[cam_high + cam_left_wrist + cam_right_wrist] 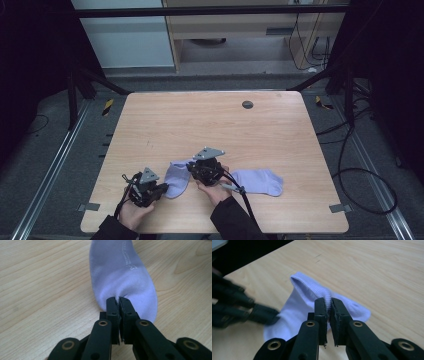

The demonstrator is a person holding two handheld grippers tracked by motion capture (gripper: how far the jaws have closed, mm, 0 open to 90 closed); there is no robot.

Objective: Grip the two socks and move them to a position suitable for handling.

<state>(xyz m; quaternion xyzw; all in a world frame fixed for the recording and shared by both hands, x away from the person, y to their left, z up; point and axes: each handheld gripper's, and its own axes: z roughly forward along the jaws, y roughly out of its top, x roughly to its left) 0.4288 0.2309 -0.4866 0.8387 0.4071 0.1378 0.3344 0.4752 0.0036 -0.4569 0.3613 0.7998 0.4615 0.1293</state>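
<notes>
Two light purple socks, one at lower middle (176, 179) with tiny white letters on it, one at lower right (259, 181). Light brown wooden table (210, 125) with wavy grain lines and a small dark round spot (247, 104) near the top. Black grippers, left (161, 189) and right (191, 167), with gold rings and grey plates.

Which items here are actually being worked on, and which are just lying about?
In use: left sock, pinched at opposite ends by left gripper and right gripper.
Lying about: second sock, flat on the table, untouched.
</notes>
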